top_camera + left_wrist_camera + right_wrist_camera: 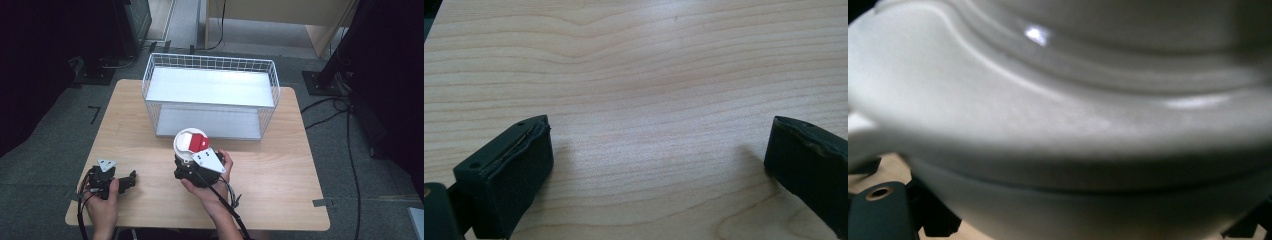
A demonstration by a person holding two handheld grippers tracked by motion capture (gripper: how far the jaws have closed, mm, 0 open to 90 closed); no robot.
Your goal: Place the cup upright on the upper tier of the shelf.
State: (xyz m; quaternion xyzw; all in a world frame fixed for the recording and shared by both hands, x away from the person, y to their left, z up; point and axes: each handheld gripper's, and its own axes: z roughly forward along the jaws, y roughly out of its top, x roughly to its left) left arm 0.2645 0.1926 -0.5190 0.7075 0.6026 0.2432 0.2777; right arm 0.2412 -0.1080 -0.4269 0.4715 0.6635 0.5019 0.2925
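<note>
On table (280, 165): one white container (190, 145), two grippers.

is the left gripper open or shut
Open: in the left gripper view, the left gripper has its jaws wide apart, with bare wooden table between them and nothing held.

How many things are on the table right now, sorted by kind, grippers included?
White wire two-shelf rack: 1
White round container with red-and-white lid: 1
Black handheld grippers: 2, the left gripper resting on the wooden table with fingers apart, the right gripper at the container
Total: 4
</note>
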